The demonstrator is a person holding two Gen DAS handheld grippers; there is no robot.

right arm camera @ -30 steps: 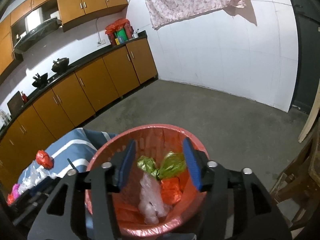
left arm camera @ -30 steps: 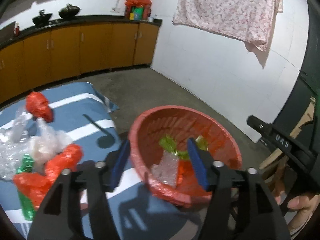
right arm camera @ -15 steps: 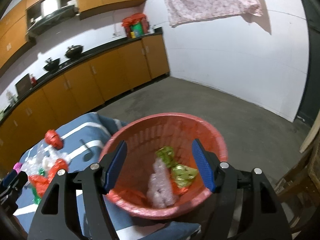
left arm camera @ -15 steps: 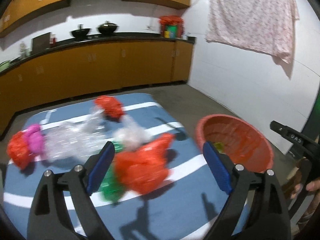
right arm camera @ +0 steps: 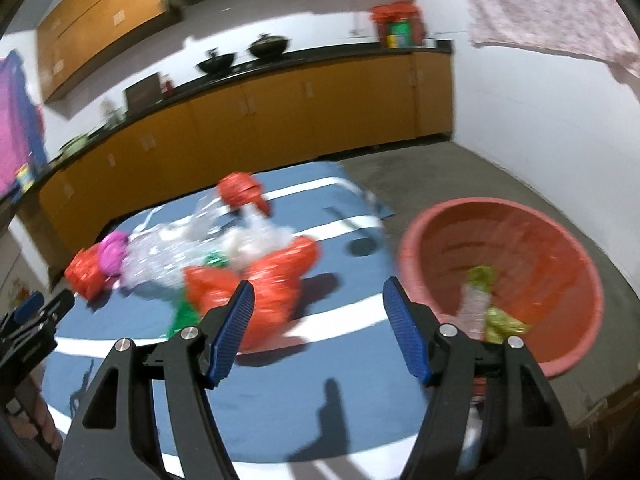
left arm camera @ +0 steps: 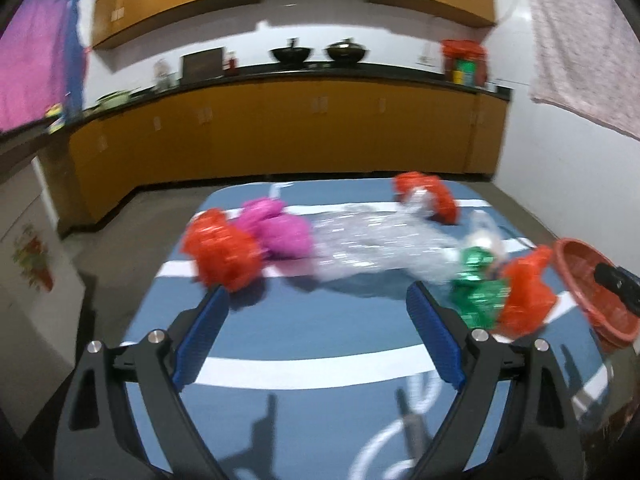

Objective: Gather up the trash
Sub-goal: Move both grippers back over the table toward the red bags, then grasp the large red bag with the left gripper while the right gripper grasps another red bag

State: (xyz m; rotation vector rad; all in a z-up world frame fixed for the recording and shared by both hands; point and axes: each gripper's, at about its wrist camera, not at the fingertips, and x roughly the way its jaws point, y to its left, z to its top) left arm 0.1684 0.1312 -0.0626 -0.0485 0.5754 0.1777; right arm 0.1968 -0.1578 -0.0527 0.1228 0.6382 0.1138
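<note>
Both views are smeared, so the trash looks fuzzy and its edges run together. The red basket (left arm camera: 588, 280) is cut off at the right side of the left wrist view, and the tip of the right gripper (left arm camera: 618, 282) covers part of it. In the right wrist view the near rim of the basket (right arm camera: 416, 240) is hidden behind a gripper finger.

The trash lies in a loose row across the far half of the desk (left arm camera: 312, 360), which has a blue cloth with white stripes. At the left end sits a crumpled red bag (left arm camera: 220, 250), touching a pink bag (left arm camera: 278, 230). Next comes a long see-through plastic sheet (left arm camera: 372, 246). A second red bag (left arm camera: 426, 198) lies near the far right corner. Near the right edge a green shiny wrapper (left arm camera: 478, 294) touches another red bag (left arm camera: 526, 294). The basket stands off the right edge of the desk. Inside it are green wrappers (right arm camera: 494, 308) and a bit of clear plastic (right arm camera: 474, 308).

The left gripper (left arm camera: 318, 324) hangs over the near half of the desk, tilted down toward the trash. Its blue fingers (left arm camera: 202, 340) are spread wide with nothing between them. The right gripper (right arm camera: 320, 322) hangs over the right edge of the desk, between the red bag and the basket. It too is spread wide and holds nothing.
</note>
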